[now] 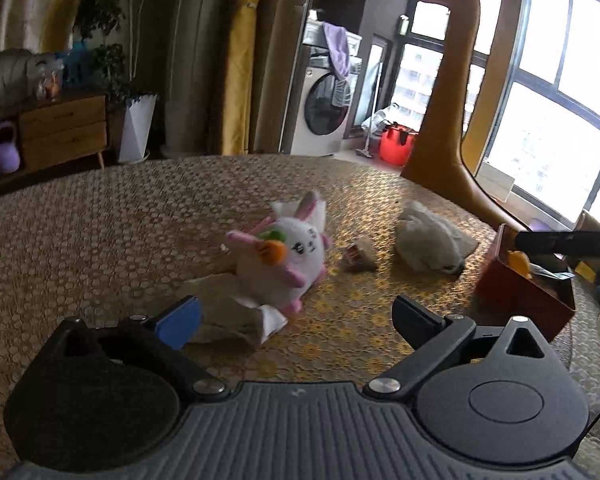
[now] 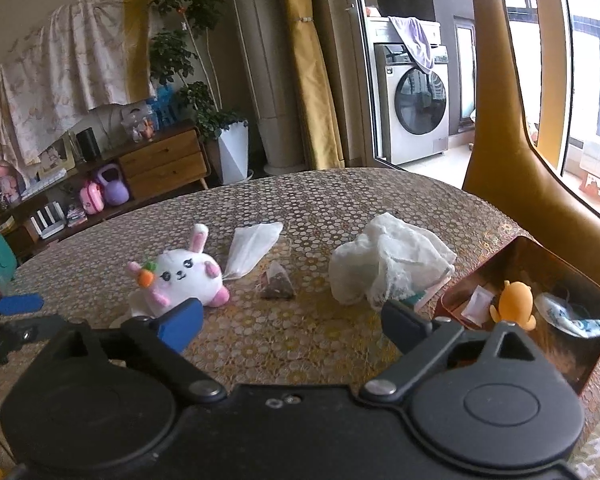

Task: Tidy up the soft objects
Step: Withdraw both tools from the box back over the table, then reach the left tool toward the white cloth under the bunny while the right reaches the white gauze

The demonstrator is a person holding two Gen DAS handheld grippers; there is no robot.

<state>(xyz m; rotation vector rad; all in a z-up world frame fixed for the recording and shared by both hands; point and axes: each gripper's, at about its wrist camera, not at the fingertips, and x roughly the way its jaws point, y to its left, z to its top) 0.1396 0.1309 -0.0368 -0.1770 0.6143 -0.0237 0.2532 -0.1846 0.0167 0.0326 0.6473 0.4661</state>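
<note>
Several soft things lie loose on the counter (image 2: 340,200) and a box (image 2: 580,356) at the lower right of the right wrist view already holds an orange toy (image 2: 514,304) and some packets, so the step in hand looks like choosing the next thing to gather; neither gripper has anything yet. The left gripper (image 1: 296,320) has its jaws spread wide and empty, and the bunny (image 1: 284,260) sits at centre frame just ahead of the gap, resting partly on a tissue (image 1: 240,316) that runs beside the blue-padded finger; whether that finger touches the tissue I cannot tell. The right gripper (image 2: 292,324) also has its jaws spread wide with nothing between them; bare counter lies ahead of the gap, a tea bag (image 2: 277,283) sits just beyond it at centre, and the cloth (image 2: 388,264) lies right of centre, near the box. The likely next move is for the left gripper to advance until the bunny sits between the jaws, then close gently on its round body and carry it toward the box; the plush should squash easily, so a grip across its middle ought to hold better than one on an ear; the tissue beneath may drag along.
</note>
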